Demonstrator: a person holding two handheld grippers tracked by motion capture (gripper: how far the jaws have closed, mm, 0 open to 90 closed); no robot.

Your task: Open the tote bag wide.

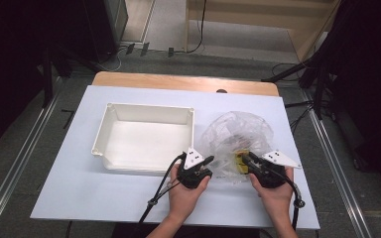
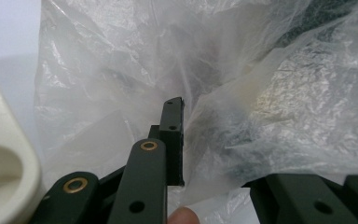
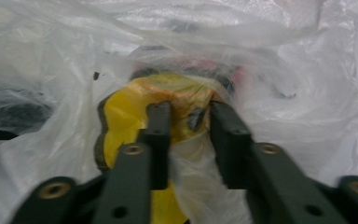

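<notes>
Clear plastic bag (image 1: 235,136), crumpled into a rounded heap with no evident long axis, lying on the white table sheet (image 1: 79,188) just right of the white tray (image 1: 146,139); its loose near edge faces the person. No brand, label or legible writing is discernible on bag or tray.

Left gripper (image 1: 202,163), just beside the tray's near right corner: jaws narrow. In the left gripper view one jaw tip stands against a fold of the bag (image 2: 242,93) film, the other lies behind the film, so a grip cannot be confirmed.

Right gripper (image 1: 244,161), at the bag's near edge on the side away from the tray: jaws narrow, pinching a bunch of film over a yellow object (image 3: 130,116) inside the bag. Red and dark contents behind it are too blurred to identify.
</notes>
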